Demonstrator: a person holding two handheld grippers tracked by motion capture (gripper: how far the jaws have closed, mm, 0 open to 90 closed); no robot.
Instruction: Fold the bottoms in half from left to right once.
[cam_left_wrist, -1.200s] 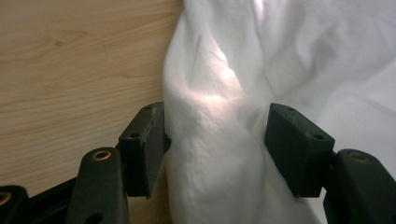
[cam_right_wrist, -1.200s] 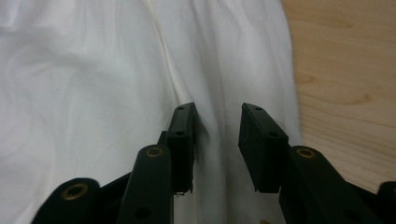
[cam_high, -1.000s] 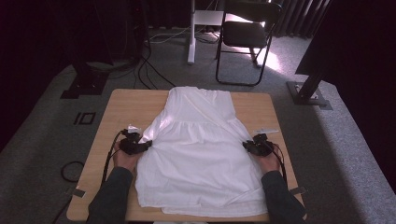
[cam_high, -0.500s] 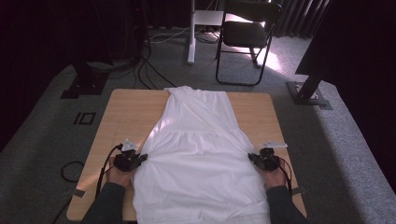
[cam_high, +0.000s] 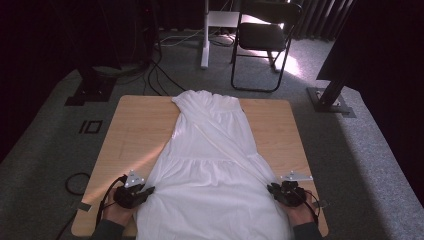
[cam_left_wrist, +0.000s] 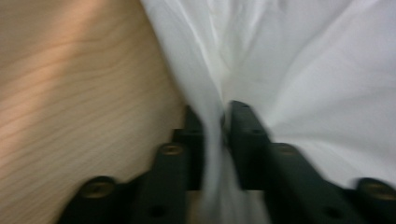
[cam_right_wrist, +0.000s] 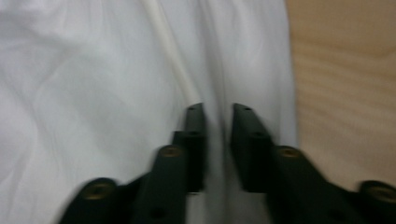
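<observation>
High view | white dress (cam_high: 212, 165) flat, lengthwise on table (cam_high: 135, 130); skirt nearest person

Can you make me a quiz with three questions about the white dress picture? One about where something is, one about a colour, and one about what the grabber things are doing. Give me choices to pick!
1. Where is the folding chair?
A. On the table
B. On the floor beyond the table's far edge
C. Beside the person's left arm

2. What colour is the dress?
A. White
B. Red
C. Blue

3. What is the left gripper doing?
A. Lying open on bare wood
B. Holding a cable
C. Pinching a fold of the dress

Answers:
1. B, the chair stands on the grey floor past the wooden table.
2. A, the cloth is plain white all over.
3. C, in the left gripper view white cloth runs between the closed jaws; the right gripper has cloth between its jaws too.
</observation>
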